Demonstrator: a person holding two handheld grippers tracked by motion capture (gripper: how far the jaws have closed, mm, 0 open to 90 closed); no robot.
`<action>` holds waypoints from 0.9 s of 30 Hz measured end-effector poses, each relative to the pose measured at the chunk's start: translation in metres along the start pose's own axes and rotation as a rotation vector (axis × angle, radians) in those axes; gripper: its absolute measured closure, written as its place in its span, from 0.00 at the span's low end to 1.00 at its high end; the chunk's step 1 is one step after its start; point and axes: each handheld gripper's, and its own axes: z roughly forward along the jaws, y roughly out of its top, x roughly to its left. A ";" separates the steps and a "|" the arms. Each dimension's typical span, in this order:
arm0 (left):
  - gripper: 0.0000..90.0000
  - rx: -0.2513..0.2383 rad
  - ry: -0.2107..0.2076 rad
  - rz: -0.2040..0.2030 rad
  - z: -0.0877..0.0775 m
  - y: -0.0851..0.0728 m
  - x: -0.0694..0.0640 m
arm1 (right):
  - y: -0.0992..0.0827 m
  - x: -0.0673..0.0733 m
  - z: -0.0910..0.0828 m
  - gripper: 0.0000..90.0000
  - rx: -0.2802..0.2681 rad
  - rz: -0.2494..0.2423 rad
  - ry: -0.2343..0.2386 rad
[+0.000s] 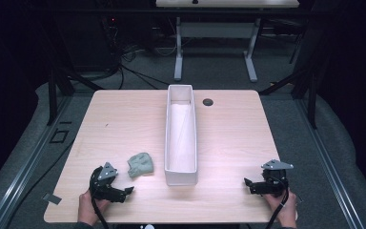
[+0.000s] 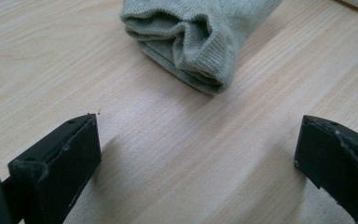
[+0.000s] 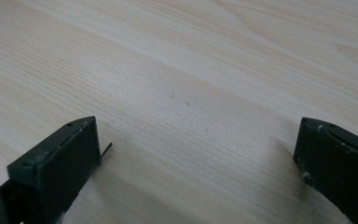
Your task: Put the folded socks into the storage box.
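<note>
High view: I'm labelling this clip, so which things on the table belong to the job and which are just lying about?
In the job:
- folded grey-green sock
- left gripper, fingers open, pointed at the sock
- long white bin, likely

Lying about:
- round black grommet
- right gripper, open over bare table

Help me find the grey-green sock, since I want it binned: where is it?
In the high view the crumpled grey-green knitted sock lies on the table's near left, between the left gripper and the long white bin.
</note>
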 end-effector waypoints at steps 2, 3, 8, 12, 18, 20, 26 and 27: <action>0.00 0.002 -0.004 0.003 0.000 0.000 0.000 | 0.000 0.000 0.000 0.00 0.000 0.000 0.000; 0.00 0.001 -0.006 0.002 0.000 0.000 0.000 | 0.000 0.000 0.000 0.00 0.000 0.000 0.000; 0.00 0.002 -0.014 0.011 0.000 0.000 0.001 | 0.000 0.000 0.000 0.00 0.000 0.000 0.000; 0.00 0.001 -0.019 0.017 0.000 0.000 0.002 | 0.000 0.000 0.000 0.00 0.000 0.000 0.000; 0.00 0.072 -0.018 0.019 -0.002 0.008 0.007 | 0.000 0.000 0.000 0.00 0.000 0.002 0.001; 0.00 0.078 -0.042 0.026 -0.004 0.011 0.010 | 0.000 0.000 0.000 0.00 0.000 0.002 0.000; 0.02 0.084 -0.106 0.096 -0.022 0.036 0.014 | 0.000 0.000 0.000 0.00 0.000 0.003 -0.001; 0.03 0.084 -0.106 0.096 -0.022 0.036 0.014 | 0.000 0.000 0.000 0.00 0.000 0.003 -0.001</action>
